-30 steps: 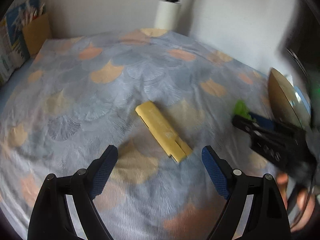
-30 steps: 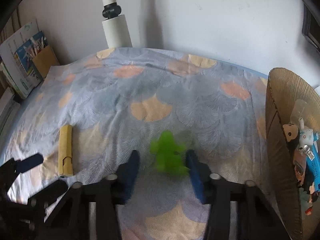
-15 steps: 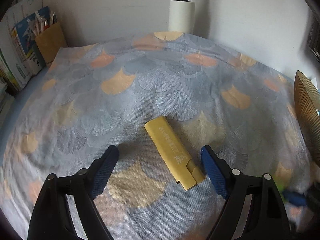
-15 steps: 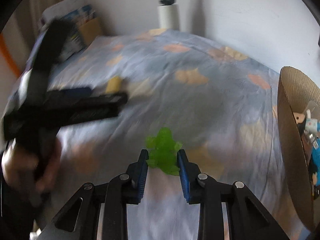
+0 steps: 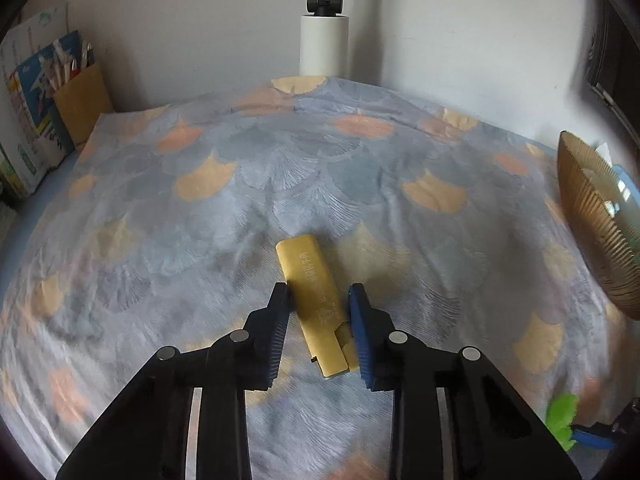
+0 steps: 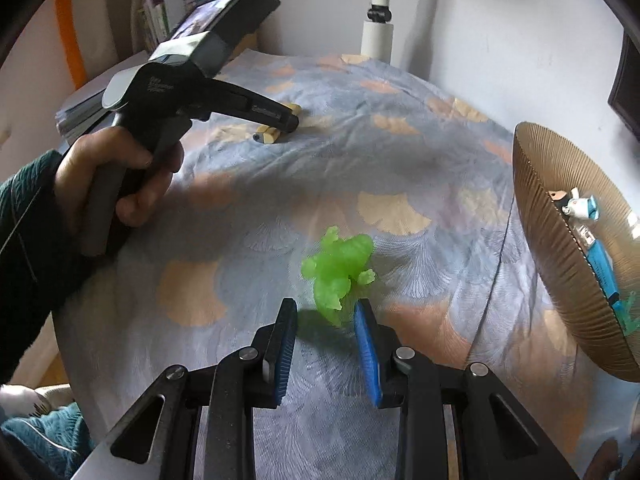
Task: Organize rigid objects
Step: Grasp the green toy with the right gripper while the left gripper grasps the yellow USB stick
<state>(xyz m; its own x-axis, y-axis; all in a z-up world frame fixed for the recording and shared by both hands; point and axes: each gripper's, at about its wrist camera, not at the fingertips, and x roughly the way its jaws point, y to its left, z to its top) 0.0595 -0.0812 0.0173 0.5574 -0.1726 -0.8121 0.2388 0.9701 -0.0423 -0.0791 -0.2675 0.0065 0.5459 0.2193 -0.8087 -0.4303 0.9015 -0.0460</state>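
A yellow rectangular bar [image 5: 316, 288] lies on the patterned cloth. My left gripper [image 5: 318, 300] straddles its near half, jaws narrowed around it, pads touching or nearly touching its sides. It also shows in the right wrist view [image 6: 276, 130], with the left gripper [image 6: 290, 122] over it. A green toy frog [image 6: 340, 268] is at the tips of my right gripper [image 6: 325, 312], which is part open; the frog's rear sits just between the tips, and contact is unclear. The frog also shows in the left wrist view [image 5: 562, 420].
A ribbed golden bowl [image 6: 560, 240] stands at the right with small toys and a blue item inside; it also shows in the left wrist view [image 5: 588, 216]. A white pole [image 5: 324, 24] rises at the back. Books and a brown holder [image 5: 80, 100] stand at the back left.
My left gripper moved forward over the yellow bar and narrowed around it. My right gripper's jaws widened and the frog now lies further out at the tips.
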